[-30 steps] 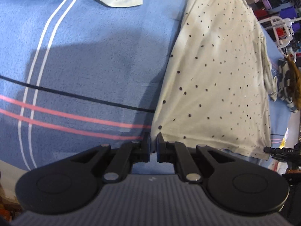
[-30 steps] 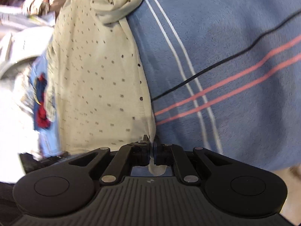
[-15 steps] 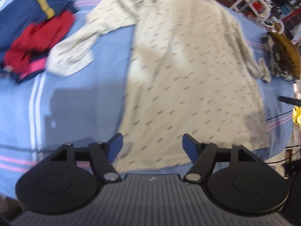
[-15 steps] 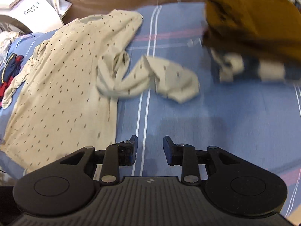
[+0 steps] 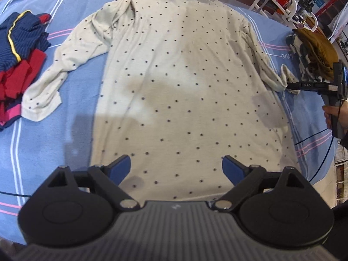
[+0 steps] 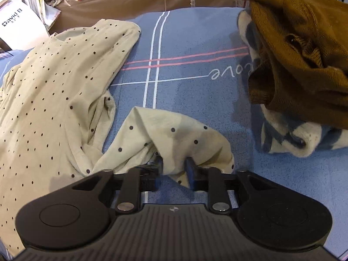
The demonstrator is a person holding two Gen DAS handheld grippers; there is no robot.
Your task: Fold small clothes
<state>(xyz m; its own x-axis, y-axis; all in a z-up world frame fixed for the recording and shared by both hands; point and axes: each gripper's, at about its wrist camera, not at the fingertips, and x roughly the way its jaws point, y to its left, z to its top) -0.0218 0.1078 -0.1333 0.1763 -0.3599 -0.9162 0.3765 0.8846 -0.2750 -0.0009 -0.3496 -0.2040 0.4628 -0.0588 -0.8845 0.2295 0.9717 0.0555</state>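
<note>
- The shirt (image 5: 174, 91) lies flat on the blue blanket (image 5: 82, 130), collar at the far edge, hem at the near edge; its long axis runs straight away from the left gripper (image 5: 176, 167).
- Left gripper hangs above the hem, its 2 jaws opening wide, nothing between them; no cloth touched.
- Left sleeve (image 5: 56, 74) sprawls out from the shirt's body toward the red and navy pile (image 5: 19, 65).
- Right sleeve (image 6: 174, 139) lies bunched just beside the shirt's other edge, between the body and the brown heap (image 6: 300, 54).
- Right gripper (image 6: 174, 171) is at that cuff; its 2 jaws are closing with cuff cloth between them, and the pads look to be pressing it already.
- Judgement: the right hand is the nearer to its sleeve; the coming fold would carry that cuff across, toward the shirt's centre line; the left sleeve waits, well apart from the left fingers.
</note>
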